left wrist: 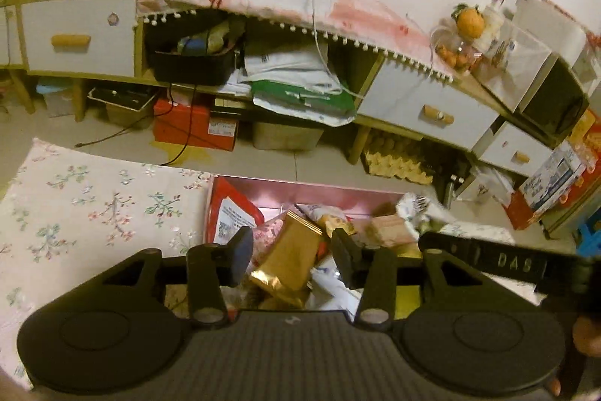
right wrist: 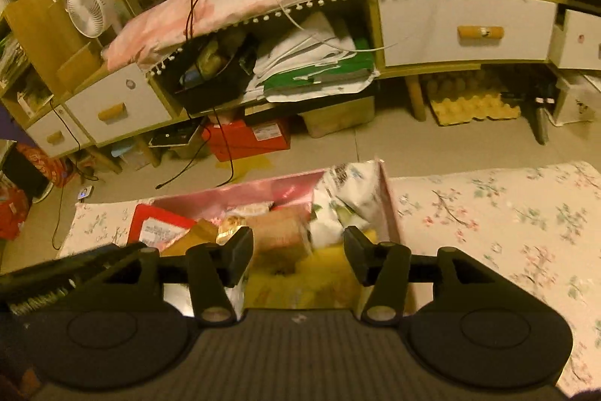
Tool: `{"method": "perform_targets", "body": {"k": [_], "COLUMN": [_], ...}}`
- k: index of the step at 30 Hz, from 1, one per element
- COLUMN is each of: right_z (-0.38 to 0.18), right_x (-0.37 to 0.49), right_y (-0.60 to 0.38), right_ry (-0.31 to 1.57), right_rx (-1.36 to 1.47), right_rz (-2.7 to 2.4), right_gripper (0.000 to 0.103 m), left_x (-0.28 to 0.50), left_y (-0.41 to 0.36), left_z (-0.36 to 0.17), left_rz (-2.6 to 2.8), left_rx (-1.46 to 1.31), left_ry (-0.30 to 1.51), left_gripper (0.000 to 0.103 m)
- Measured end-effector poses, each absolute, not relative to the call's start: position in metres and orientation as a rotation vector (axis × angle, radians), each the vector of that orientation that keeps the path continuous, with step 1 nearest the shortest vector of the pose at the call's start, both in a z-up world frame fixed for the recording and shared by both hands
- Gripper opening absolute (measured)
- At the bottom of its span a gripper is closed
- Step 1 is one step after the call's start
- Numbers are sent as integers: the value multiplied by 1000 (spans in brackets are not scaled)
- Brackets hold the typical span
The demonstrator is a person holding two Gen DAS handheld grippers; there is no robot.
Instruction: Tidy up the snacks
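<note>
While both grippers [left wrist: 289, 260] [right wrist: 298, 256] hover apart, empty, pink box [right wrist: 240, 192] holds gold pouch [left wrist: 291, 262], white bag [right wrist: 343, 198].

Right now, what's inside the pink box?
The pink box holds a gold pouch, a red packet and a white bag. Anything under that pile is hidden.

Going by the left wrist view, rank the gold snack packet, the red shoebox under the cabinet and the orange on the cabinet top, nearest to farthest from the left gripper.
1. Gold snack packet: in the pink box, between the left gripper's open fingers.
2. Red shoebox: on the floor under the cabinet, left of centre.
3. Orange: on the cabinet top, far right.
</note>
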State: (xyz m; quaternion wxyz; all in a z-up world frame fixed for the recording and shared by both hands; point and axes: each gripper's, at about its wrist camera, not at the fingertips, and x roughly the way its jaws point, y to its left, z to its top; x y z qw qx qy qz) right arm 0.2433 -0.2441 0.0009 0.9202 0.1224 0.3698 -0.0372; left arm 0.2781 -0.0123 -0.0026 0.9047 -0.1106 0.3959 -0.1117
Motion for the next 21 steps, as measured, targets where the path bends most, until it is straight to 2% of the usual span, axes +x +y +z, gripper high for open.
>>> {"method": "perform_targets", "body": {"k": [13,21], "right_z": [41,43], "right_x": [138,82], "right_y": [-209,-177], "right_ry": [758,725], "right_rx": [206,88], "right_rz": [-46,-15], "right_gripper": [55,61], "left_x": [163,101], "left_y": [-10,-15], "left_z": [46,48], "left_rz": [-115,-102], "left_rx": [-169,-126], "left_ry": [799,757], "left_gripper": [56,68]}}
